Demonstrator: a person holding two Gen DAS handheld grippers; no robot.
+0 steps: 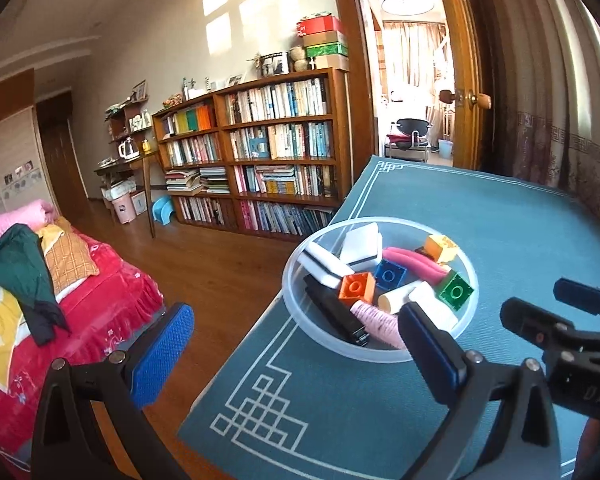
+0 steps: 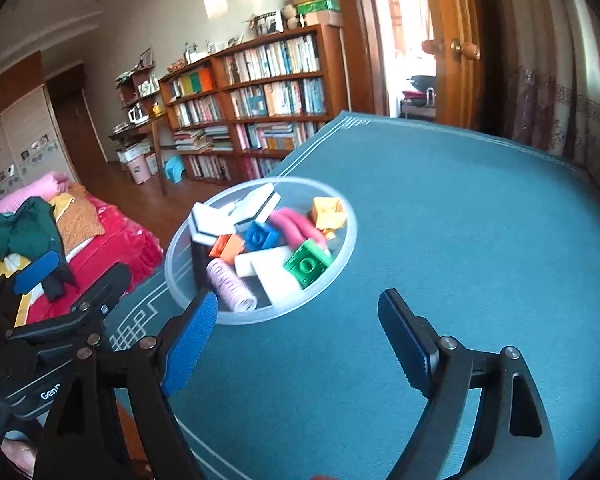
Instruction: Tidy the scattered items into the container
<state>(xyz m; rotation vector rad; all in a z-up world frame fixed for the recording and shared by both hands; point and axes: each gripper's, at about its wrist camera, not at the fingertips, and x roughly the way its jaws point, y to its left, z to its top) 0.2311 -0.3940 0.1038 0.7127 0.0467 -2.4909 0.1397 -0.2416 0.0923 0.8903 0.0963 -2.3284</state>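
Right wrist: container (image 2: 342,264) beyond fingers (image 2: 190,344).

Daylit interior, well exposed in both wrist views. Sunlight casts a bright window-pane pattern on the wall (image 1: 236,12) ahead and above. The doorway (image 1: 412,80), ahead and to the right, is overexposed, with detail washed out. Strong fisheye distortion: the bookshelf (image 1: 260,148) and the table mat edge (image 2: 460,130) bow, and black vignetting fills the corners. The left view is sharp. The right view is softer, with slight blur on the container (image 2: 260,248) contents.
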